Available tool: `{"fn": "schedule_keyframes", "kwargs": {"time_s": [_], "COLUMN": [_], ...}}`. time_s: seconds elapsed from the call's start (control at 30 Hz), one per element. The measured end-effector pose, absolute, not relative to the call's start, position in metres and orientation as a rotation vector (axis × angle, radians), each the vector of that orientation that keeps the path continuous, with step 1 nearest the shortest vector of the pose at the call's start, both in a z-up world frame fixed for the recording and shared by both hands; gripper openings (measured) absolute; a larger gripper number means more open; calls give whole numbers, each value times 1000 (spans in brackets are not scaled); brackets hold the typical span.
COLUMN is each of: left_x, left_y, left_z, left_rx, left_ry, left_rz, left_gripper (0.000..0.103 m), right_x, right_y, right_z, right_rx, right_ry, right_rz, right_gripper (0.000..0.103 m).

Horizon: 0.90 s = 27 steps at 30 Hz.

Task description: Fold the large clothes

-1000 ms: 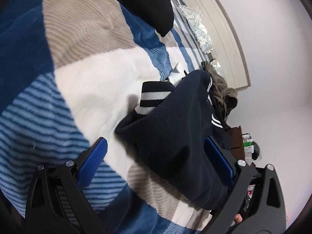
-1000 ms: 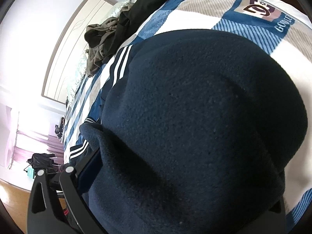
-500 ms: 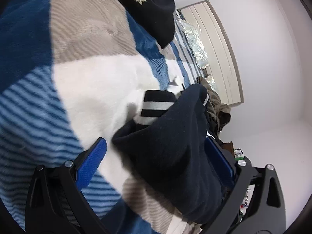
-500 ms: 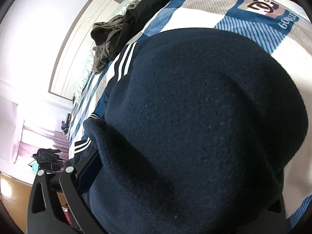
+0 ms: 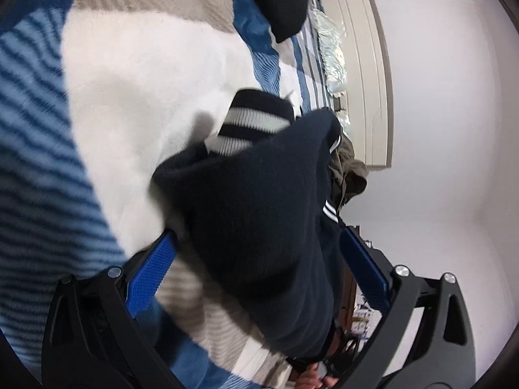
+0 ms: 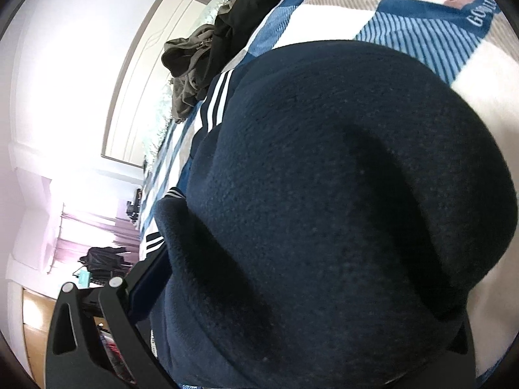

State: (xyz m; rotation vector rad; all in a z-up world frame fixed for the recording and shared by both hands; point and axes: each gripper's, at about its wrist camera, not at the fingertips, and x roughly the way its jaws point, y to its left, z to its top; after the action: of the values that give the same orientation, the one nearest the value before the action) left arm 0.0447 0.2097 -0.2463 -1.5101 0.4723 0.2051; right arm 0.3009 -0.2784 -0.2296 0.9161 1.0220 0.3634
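the navy fleece (image 5: 259, 214) is bunched, barely folded, its striped cuff (image 5: 249, 129) at twelve o'clock between the left gripper (image 5: 256, 259)'s wide-apart jaws; the right gripper (image 6: 292, 291)'s jaw state i cannot tell.

I've got the fleece jacket (image 5: 259, 214) bunched between my left gripper (image 5: 259, 259) fingers, lying on the blanket (image 5: 136, 97), its ribbed cuff (image 5: 249, 126) poking out ahead. Beyond it another garment (image 5: 285, 3) sits further up the bed. In my right view the jacket fills the front, a heap of clothes (image 6: 191, 64) behind it by the wardrobe (image 6: 146, 74)
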Motion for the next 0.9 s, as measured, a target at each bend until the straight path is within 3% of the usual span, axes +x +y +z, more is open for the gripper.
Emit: {"fn": "schedule_keyframes", "kwargs": {"time_s": [0.33, 0.6, 0.7, 0.77, 0.83, 0.87, 0.9], "left_x": [84, 97, 101, 99, 105, 108, 110], "left_y": [211, 226, 230, 230, 228, 228, 230], "left_z": [-234, -223, -222, -212, -204, -203, -204], "left_rx": [-1373, -1396, -1422, -1369, -1305, -1297, -1311], "left_ry": [568, 540, 553, 581, 607, 618, 628], "left_rz": [251, 226, 268, 307, 300, 294, 285], "left_gripper": [97, 96, 89, 67, 63, 61, 59], "right_x": [295, 300, 299, 297, 298, 300, 302], "right_y": [-288, -296, -298, -298, -296, -296, -297], "right_z": [-231, -241, -240, -234, -228, -228, -229], "right_rx": [964, 1088, 1138, 1146, 1103, 1079, 1064], "right_ry": [1032, 1072, 1056, 1042, 1050, 1057, 1073], "right_rz": [418, 389, 368, 370, 373, 370, 350], "right_gripper": [99, 99, 99, 98, 93, 88, 70]}}
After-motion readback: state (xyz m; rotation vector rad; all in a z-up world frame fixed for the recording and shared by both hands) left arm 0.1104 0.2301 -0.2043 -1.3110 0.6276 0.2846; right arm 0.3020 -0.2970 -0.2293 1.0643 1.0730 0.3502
